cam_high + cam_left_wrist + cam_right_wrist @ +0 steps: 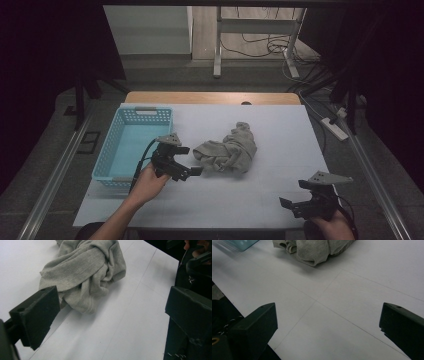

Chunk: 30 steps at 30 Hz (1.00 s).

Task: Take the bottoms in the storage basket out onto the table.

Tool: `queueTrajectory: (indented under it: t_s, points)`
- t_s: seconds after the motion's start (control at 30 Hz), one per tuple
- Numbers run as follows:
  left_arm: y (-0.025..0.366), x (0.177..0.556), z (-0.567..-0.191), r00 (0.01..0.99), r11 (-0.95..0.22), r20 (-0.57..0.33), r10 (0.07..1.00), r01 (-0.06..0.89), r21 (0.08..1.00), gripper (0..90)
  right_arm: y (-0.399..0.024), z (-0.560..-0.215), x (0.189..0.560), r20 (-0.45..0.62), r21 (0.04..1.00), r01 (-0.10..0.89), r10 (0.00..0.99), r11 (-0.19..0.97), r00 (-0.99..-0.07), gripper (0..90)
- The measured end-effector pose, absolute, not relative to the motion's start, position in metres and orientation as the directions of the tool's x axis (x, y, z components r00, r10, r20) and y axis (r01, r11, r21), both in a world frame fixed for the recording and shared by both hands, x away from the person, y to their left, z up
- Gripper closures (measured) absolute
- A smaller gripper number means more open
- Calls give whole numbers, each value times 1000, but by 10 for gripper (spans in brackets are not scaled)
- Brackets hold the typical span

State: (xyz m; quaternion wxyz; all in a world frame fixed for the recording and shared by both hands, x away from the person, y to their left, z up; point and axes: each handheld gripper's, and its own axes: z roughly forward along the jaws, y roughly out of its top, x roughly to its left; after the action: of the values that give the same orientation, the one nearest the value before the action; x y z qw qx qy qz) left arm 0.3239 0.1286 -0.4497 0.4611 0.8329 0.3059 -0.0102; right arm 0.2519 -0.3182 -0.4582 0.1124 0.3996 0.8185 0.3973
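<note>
Handling: grey cloth [227,150], crumpled mid-table, right of blue basket [131,145]; soft, light, limp.
Hold point: near-left fold.
Left gripper [189,161]: fingers wide apart, empty, beside cloth.
Right gripper [292,196]: fingers spread, empty, near-right.

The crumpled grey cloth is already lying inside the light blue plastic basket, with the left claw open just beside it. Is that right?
Not quite. The crumpled grey cloth lies on the white table cover, to the right of the light blue plastic basket, not inside it, as the high view shows. The left claw is indeed open just beside the cloth.
</note>
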Motion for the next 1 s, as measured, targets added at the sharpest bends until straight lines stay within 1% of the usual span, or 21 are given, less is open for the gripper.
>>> queueTrajectory:
  t_s: [1.0]
  points:
    - [158,302,-450,779,-332,-343,524,558,761,5,-318,-458,252,131,739,566,746,366,-653,20]
